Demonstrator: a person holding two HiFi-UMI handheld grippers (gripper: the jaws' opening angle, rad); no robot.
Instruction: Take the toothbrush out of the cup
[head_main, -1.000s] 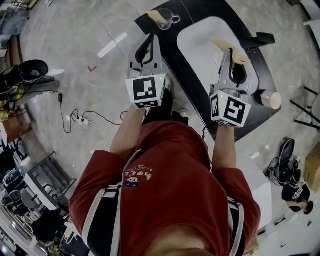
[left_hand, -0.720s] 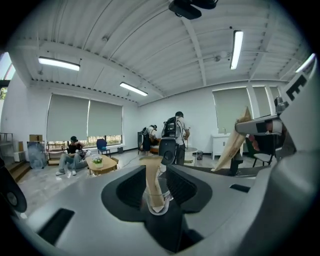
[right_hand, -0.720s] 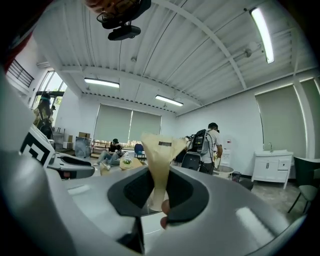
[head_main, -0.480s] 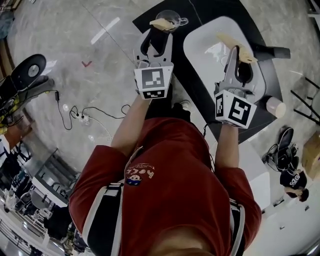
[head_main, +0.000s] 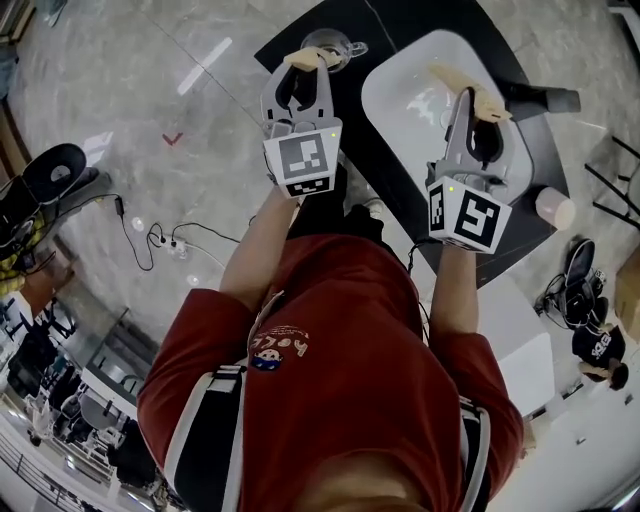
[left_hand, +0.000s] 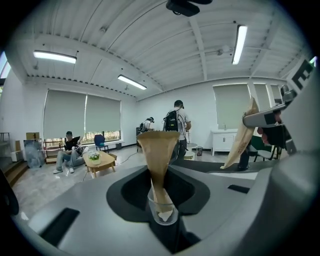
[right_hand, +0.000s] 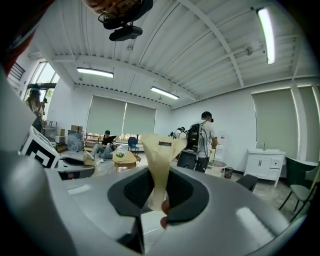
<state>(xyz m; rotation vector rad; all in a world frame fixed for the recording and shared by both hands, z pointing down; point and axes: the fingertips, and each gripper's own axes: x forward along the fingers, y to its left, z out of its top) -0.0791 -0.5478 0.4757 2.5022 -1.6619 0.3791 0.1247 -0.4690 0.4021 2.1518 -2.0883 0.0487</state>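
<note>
Two tongs: left gripper (head_main: 305, 60), just now closing, seems to pinch the cup (head_main: 340, 42) rim; right gripper (head_main: 478, 98), right of the cup, looks pressed together.

Clear glass cup (head_main: 340, 42), small handle, upright near dark tabletop's (head_main: 350, 115) far edge

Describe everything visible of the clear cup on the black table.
The cup is small, clear, glass-looking, with a loop handle at its side. It stands upright near the far edge of the black table. Its contents cannot be made out. The left gripper, whose jaws have just been closing, has its tan tips right at the cup's rim; whether they touch it, or the cup sits between them, cannot be told.
</note>
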